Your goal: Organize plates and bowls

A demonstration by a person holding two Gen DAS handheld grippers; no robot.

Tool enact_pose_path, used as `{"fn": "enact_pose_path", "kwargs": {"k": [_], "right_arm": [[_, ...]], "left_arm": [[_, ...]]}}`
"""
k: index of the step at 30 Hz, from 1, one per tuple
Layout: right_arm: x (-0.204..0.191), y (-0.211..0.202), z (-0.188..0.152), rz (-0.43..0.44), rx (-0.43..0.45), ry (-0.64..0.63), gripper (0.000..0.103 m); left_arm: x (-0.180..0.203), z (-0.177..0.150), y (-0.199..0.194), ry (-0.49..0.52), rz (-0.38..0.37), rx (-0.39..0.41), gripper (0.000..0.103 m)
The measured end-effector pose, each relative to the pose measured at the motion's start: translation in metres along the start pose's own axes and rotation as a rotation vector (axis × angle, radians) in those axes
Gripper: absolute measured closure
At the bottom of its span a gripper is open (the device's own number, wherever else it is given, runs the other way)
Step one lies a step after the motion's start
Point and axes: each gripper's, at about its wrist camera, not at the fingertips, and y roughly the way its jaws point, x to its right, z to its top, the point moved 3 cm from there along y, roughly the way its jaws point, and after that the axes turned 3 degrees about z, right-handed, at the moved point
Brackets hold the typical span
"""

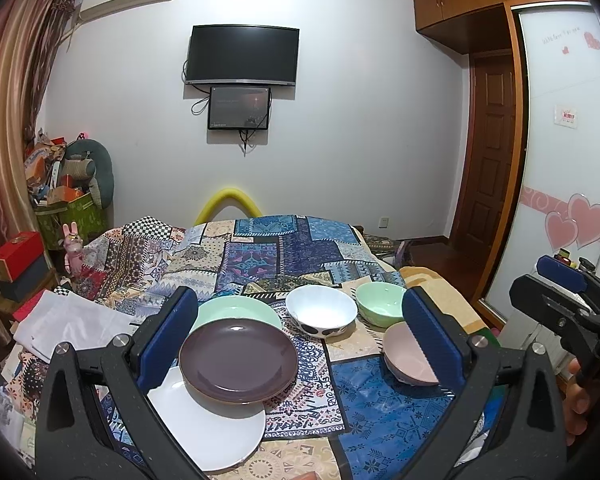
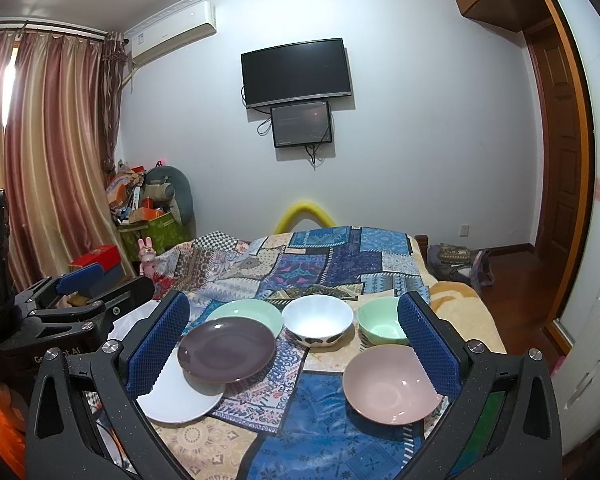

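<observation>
On the bed's patchwork cloth (image 2: 324, 432), a brown round plate (image 2: 227, 350) overlaps white (image 2: 180, 396) and green plates (image 2: 247, 314) left; three bowls (image 2: 318, 324) sit right, apparently presorted for stacking; left tool (image 1: 300, 332) and right tool (image 2: 294, 340) hover wide, empty

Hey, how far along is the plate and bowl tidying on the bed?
Partly done, it seems: the purple plate already overlaps the white plate and the green plate. Nothing is in hand; the left gripper and right gripper are both open and empty. Left: the white bowl, green bowl and pink bowl sit separately, unstacked.
</observation>
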Motion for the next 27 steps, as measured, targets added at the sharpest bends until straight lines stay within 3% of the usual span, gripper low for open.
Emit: {"fn": "enact_pose_path", "kwargs": {"k": [27], "right_arm": [[-0.006,0.019,-0.007,0.002,-0.051,0.01,0.0]], "left_arm": [[-0.009,-0.004,0.01,-0.019,-0.013,-0.023,0.0]]}}
